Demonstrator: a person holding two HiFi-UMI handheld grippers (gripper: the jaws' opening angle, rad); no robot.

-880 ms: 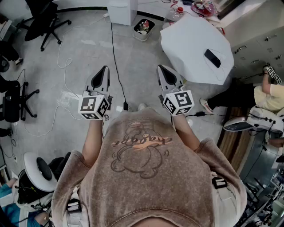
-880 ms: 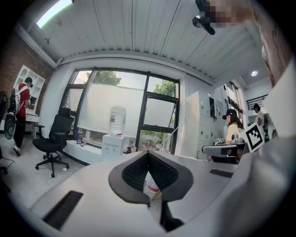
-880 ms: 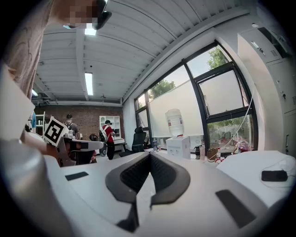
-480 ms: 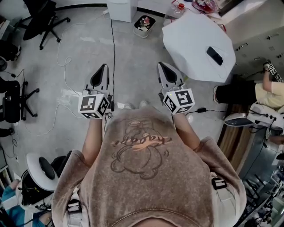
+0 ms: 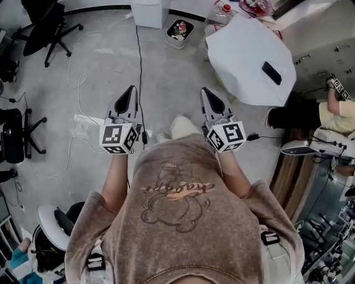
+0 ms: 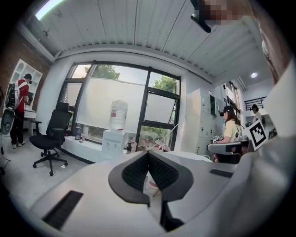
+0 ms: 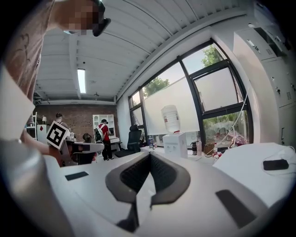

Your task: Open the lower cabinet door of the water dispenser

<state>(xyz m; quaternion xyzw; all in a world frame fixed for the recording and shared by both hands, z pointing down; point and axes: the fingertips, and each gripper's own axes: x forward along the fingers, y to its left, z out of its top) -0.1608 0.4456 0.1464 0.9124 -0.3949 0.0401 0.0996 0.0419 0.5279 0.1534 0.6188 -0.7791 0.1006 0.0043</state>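
The white water dispenser (image 5: 150, 11) stands by the window wall at the top of the head view, far ahead of both grippers. It carries a clear bottle (image 6: 118, 115) on top, and its lower cabinet (image 6: 113, 147) looks closed. In the right gripper view the dispenser (image 7: 175, 144) shows past the jaws. My left gripper (image 5: 131, 89) and right gripper (image 5: 206, 91) are held out side by side above the floor, both shut with nothing between the pads. Their tips meet in the left gripper (image 6: 148, 152) and right gripper (image 7: 149, 154) views.
A white table (image 5: 238, 61) with a dark phone (image 5: 272, 73) stands ahead on the right. A small bin (image 5: 179, 30) sits beside the dispenser. A black cable (image 5: 138, 66) runs across the grey floor. An office chair (image 5: 47, 22) is at the left; a seated person (image 5: 333, 113) is at the right.
The person has stepped forward; a shoe now shows on the floor between the grippers. Both grippers stay shut and level, shifted only slightly.
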